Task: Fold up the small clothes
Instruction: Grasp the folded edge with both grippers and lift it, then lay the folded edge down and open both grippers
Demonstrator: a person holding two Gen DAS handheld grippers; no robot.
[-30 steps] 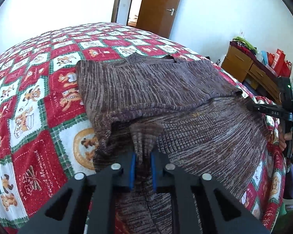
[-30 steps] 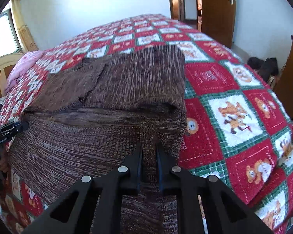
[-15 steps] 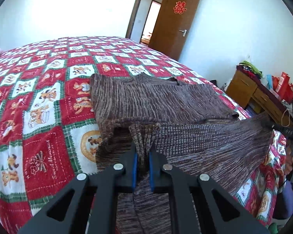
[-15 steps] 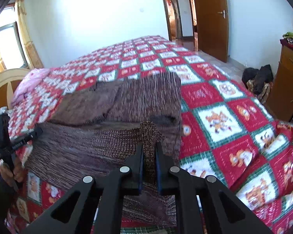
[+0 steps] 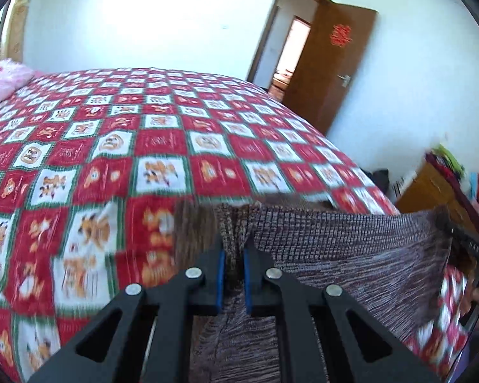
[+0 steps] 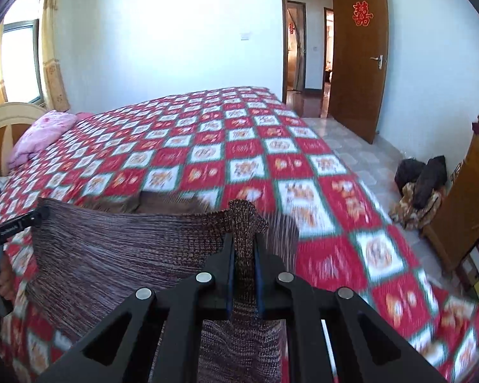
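With the left tool and right tool each clenched on a hem corner of the brown knit sweater, stretched between them above the bed, the fold looks begun, with laying down and smoothing left.

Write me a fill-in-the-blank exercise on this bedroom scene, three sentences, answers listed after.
1. Each hand-held gripper, left and right, is clamped on the hem of a brown knitted ____.
2. The quilt on the bed is checked in white and ____.
3. The pillow by the headboard is ____ in colour.

Missing words: sweater; red; pink
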